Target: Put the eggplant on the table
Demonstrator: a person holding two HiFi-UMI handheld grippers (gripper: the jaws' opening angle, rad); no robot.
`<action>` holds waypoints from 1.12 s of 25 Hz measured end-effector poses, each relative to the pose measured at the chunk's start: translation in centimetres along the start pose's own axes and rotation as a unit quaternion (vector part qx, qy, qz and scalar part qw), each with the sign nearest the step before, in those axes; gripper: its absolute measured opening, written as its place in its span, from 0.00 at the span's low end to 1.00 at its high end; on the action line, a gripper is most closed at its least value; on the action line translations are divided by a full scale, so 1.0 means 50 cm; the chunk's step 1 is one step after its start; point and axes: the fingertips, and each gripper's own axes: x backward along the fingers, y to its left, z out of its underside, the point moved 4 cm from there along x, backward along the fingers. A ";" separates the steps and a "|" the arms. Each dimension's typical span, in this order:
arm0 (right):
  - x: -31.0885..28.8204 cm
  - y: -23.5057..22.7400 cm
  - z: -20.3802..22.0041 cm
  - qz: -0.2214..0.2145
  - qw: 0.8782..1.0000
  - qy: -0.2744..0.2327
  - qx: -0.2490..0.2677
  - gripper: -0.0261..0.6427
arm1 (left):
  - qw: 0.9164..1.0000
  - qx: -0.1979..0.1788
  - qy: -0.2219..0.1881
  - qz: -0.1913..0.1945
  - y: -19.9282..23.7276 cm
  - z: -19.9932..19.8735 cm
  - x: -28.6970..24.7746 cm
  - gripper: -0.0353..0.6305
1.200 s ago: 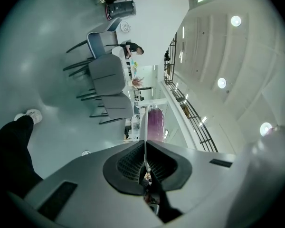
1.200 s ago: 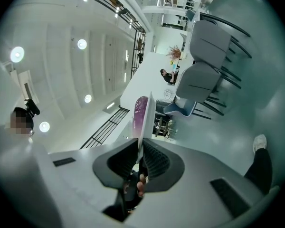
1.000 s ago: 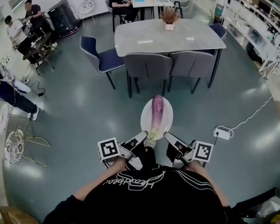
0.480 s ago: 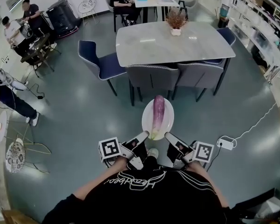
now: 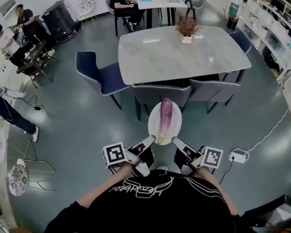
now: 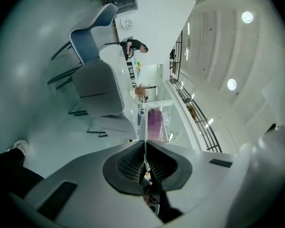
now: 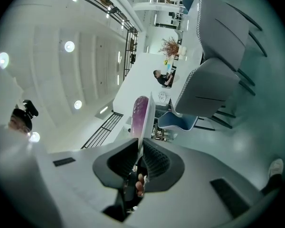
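Note:
A long purple eggplant (image 5: 165, 116) lies on a white plate (image 5: 175, 125) that I carry in front of me, just short of the grey table (image 5: 179, 52). My left gripper (image 5: 152, 141) is shut on the plate's near left rim and my right gripper (image 5: 174, 141) is shut on its near right rim. In the left gripper view the plate (image 6: 143, 127) shows edge-on between the jaws, with the eggplant (image 6: 155, 123) beyond. The right gripper view likewise shows the plate (image 7: 148, 114) edge-on and the eggplant (image 7: 139, 114) on it.
Two grey chairs (image 5: 161, 92) stand tucked in at the table's near side, right ahead of the plate. A blue chair (image 5: 98, 74) sits at the left end. A potted plant (image 5: 186, 30) stands on the table's far side. A power strip (image 5: 237, 157) lies on the floor at the right. People sit at the far left and back.
I have walked closer to the grey table with the plate and eggplant held the same way; the table and chairs now sit nearer to the plate.

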 end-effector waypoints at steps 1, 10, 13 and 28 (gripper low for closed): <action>-0.014 -0.004 -0.012 0.003 1.000 0.000 -0.001 0.10 | 1.000 0.001 0.001 -0.004 0.003 -0.018 -0.008 0.08; -0.079 -0.046 -0.072 0.029 1.000 -0.009 0.001 0.10 | 1.000 0.014 0.021 0.007 0.027 -0.104 -0.066 0.08; -0.089 -0.057 -0.076 0.033 0.999 -0.018 -0.015 0.10 | 1.000 0.000 0.028 -0.007 0.033 -0.122 -0.070 0.08; -0.101 -0.072 -0.117 0.029 0.999 -0.018 -0.012 0.10 | 1.000 -0.001 0.025 -0.004 0.031 -0.142 -0.108 0.08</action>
